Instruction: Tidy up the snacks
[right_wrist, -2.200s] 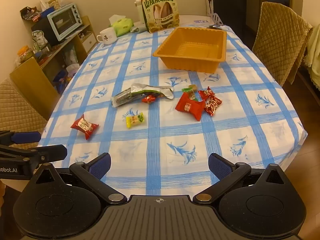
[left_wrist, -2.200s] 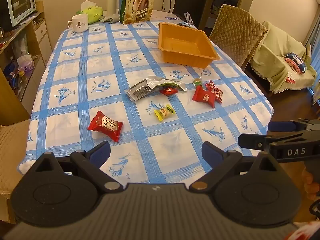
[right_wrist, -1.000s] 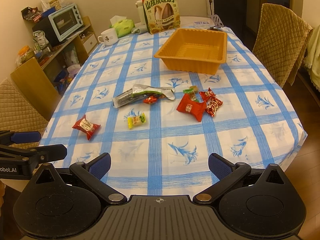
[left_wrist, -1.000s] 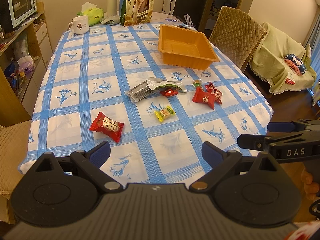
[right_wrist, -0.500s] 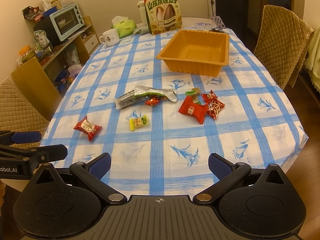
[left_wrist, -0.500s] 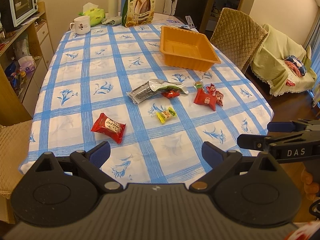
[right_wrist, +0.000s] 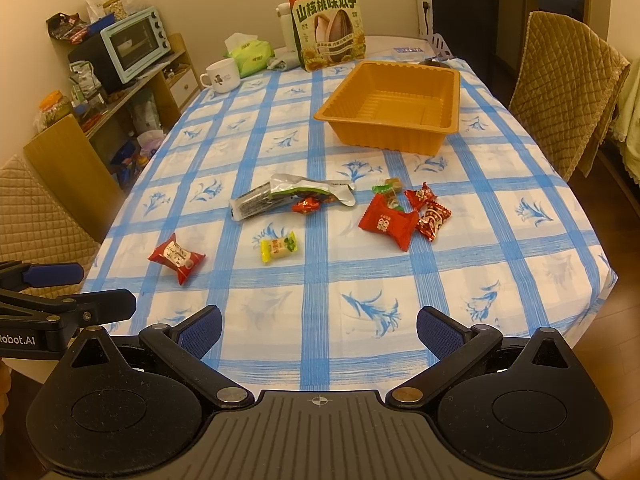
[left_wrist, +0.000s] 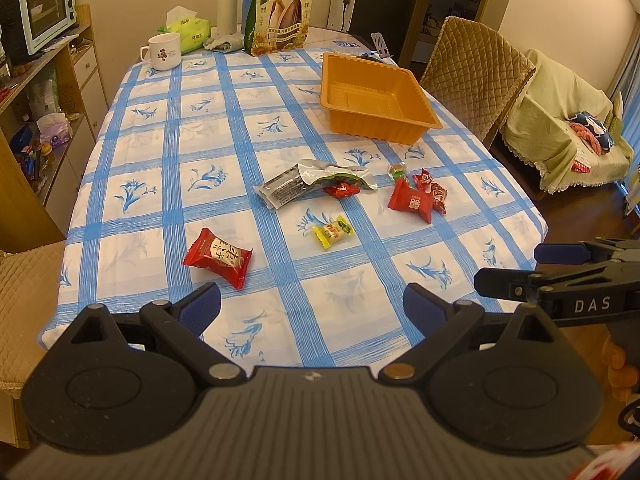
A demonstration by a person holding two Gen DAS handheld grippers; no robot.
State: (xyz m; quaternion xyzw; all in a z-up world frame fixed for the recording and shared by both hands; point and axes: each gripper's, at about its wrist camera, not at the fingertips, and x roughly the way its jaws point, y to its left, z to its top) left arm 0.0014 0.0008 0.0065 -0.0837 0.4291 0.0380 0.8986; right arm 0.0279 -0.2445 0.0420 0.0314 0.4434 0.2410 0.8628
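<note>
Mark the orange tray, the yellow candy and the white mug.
orange tray (right_wrist: 380,141): right wrist view, near outer wall.
yellow candy (right_wrist: 277,246): right wrist view, wrapper middle.
white mug (left_wrist: 165,52): left wrist view, side of the body.

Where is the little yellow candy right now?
The yellow candy lies on the checked tablecloth, near the middle in both wrist views, between the red snack packet on its left and the red wrappers on its right.

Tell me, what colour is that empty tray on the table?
Orange. The tray shows best in the right wrist view.
</note>
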